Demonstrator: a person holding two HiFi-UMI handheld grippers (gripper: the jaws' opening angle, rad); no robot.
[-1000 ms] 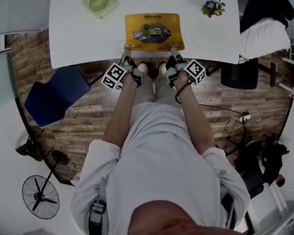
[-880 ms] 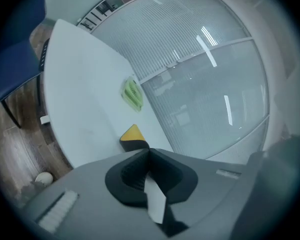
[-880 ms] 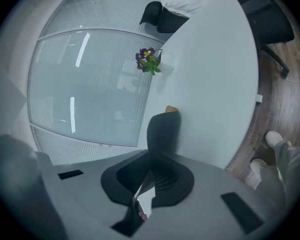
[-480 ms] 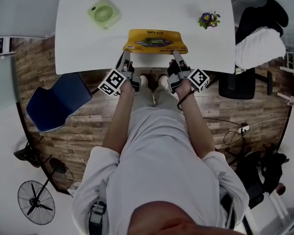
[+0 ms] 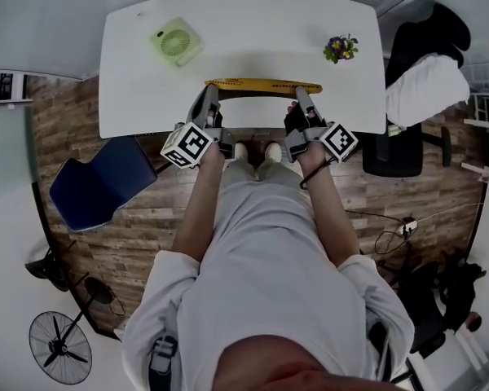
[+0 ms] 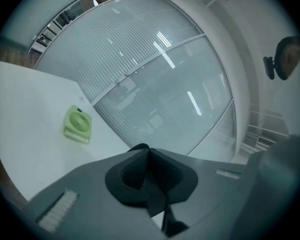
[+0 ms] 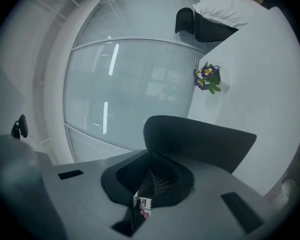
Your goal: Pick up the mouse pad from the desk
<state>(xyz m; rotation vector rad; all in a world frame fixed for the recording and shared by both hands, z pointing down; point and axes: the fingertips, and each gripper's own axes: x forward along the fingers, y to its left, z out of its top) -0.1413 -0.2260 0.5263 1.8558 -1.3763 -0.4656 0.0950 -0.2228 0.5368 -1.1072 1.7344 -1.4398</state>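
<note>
The yellow mouse pad (image 5: 263, 85) hangs above the white desk (image 5: 147, 96) and shows edge-on as a thin yellow strip in the head view. My left gripper (image 5: 209, 96) is shut on its near left edge, and my right gripper (image 5: 301, 96) is shut on its near right edge. In the right gripper view the pad's black underside (image 7: 200, 139) curls up out of the shut right gripper (image 7: 152, 159). In the left gripper view only a thin dark sheet (image 6: 157, 199) shows between the closed jaws of the left gripper (image 6: 149, 154).
A green desk fan (image 5: 175, 41) (image 6: 78, 125) lies at the desk's far left, and a small flower pot (image 5: 340, 48) (image 7: 207, 78) stands at the far right. A blue chair (image 5: 102, 182) is left of the person; a black chair with white cloth (image 5: 424, 80) is right.
Both grippers have risen together with the mouse pad. The pad lay flat on the desk with its printed face showing; now it is lifted and seen edge-on.
</note>
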